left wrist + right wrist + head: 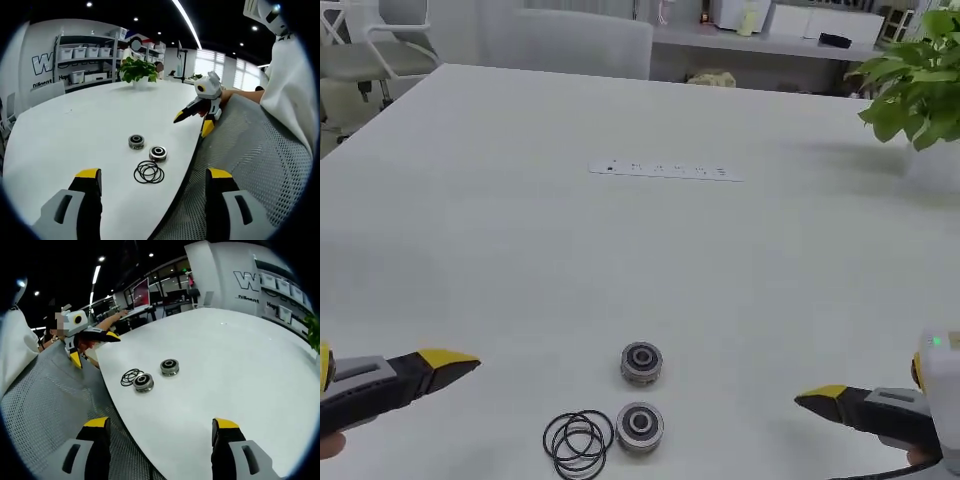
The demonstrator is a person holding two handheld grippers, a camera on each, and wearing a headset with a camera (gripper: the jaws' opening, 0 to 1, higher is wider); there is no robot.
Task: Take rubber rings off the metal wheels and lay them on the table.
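Well, a good part of the job looks done: a loose heap of thin black rubber rings (578,442) lies flat on the smooth white table (620,250), just beside the near wheel (640,425) at its nine o'clock. The far wheel (641,363) sits close by at twelve o'clock. Both wheels are small round grey metal discs with dark hubs; whether any ring is left on them is too small to tell. The left gripper (450,362) at nine o'clock and the right gripper (817,397) at three hover well apart from the wheels, jaws spread wide, holding nothing.
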